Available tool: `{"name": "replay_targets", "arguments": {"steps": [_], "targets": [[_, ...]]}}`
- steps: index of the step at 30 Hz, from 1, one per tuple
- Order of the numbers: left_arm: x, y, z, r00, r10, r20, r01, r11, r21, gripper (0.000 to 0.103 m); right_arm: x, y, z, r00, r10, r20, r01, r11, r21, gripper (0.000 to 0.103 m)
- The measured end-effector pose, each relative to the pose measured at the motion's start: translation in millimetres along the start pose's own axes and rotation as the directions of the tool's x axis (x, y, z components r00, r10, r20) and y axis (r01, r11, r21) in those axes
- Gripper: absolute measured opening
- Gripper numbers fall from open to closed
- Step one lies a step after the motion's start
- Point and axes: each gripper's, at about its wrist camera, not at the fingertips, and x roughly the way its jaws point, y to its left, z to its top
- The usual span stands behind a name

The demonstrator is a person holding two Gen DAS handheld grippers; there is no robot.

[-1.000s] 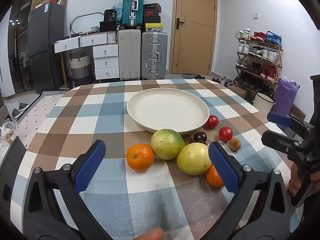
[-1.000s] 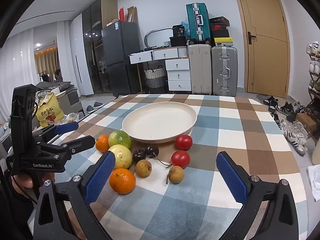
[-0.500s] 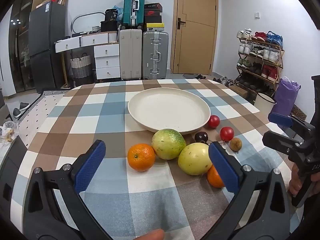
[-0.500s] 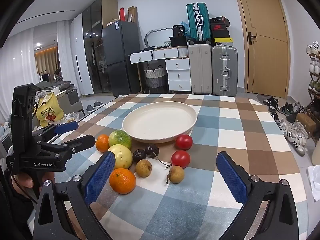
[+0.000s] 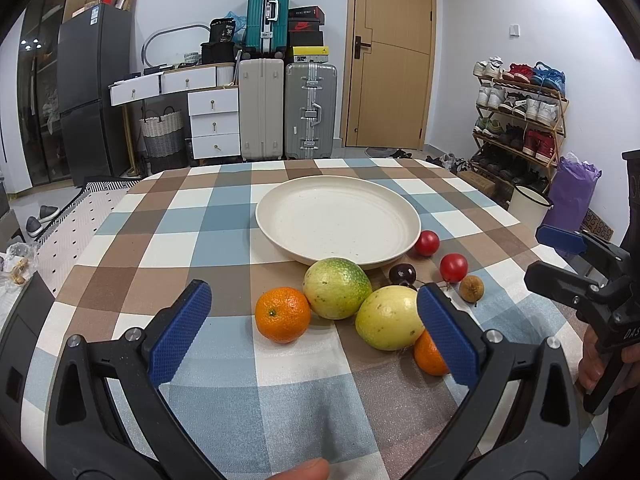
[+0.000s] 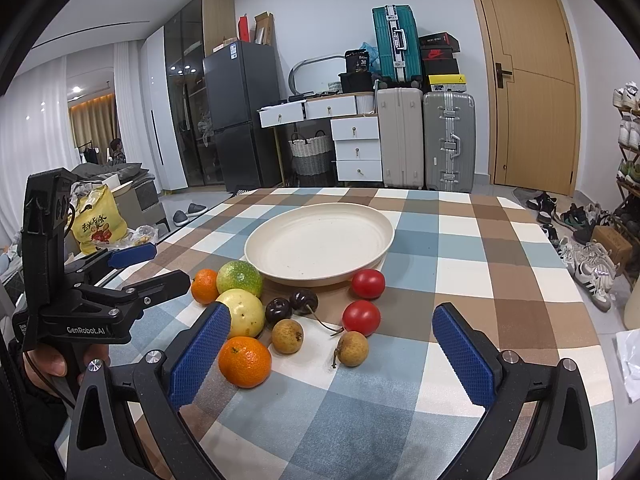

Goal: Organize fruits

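From the left wrist view, the left gripper (image 5: 312, 320) hovered with fingers spread wide and empty above the checked-cloth worktop (image 5: 160, 248); fruit lay just before the empty cream round plate (image 5: 338, 222).

From the right wrist view, the right gripper (image 6: 330, 348) gaped likewise, a small orange mandarin (image 6: 245, 361) beside its left finger.

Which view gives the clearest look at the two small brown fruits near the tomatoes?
The right wrist view: both small brown fruits lie unobstructed between the open right gripper's fingers. The left wrist view shows only one, far off; the left gripper's finger probably hides the other.
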Motion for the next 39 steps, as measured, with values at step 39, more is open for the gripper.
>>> {"name": "replay_targets", "arguments": {"steps": [39], "targets": [[2.2,0.8,-0.8,1.000,-0.014,-0.002,0.014,1.000,0.002,0.103,0.3,0.9,-0.1,1.000,-0.001,-0.001,0.001,1.000,-0.002,0.103]]}}
